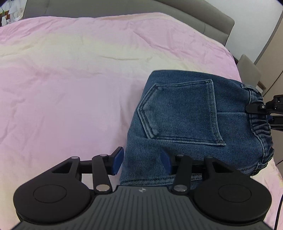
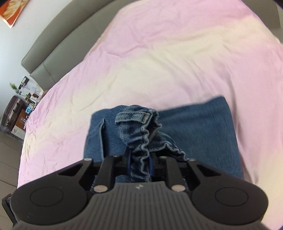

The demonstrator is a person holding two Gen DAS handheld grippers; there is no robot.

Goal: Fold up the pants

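Note:
Blue denim pants (image 1: 185,113) lie folded on the pink bed cover (image 1: 70,88), back pocket facing up. My left gripper (image 1: 141,161) straddles the near left corner of the fold. Its blue pads (image 1: 117,161) press on the thick denim from both sides. In the right wrist view my right gripper (image 2: 140,159) is shut on the gathered elastic waistband (image 2: 141,138), which rises bunched above the flat part of the pants (image 2: 203,127). The right gripper (image 1: 261,107) also shows at the waistband at the right edge of the left wrist view.
The grey upholstered headboard (image 1: 159,10) runs along the far side of the bed. Beyond the bed's corner stand a suitcase (image 2: 12,109) and a cluttered side table (image 2: 30,92). The floor (image 2: 8,150) lies off the bed's left edge.

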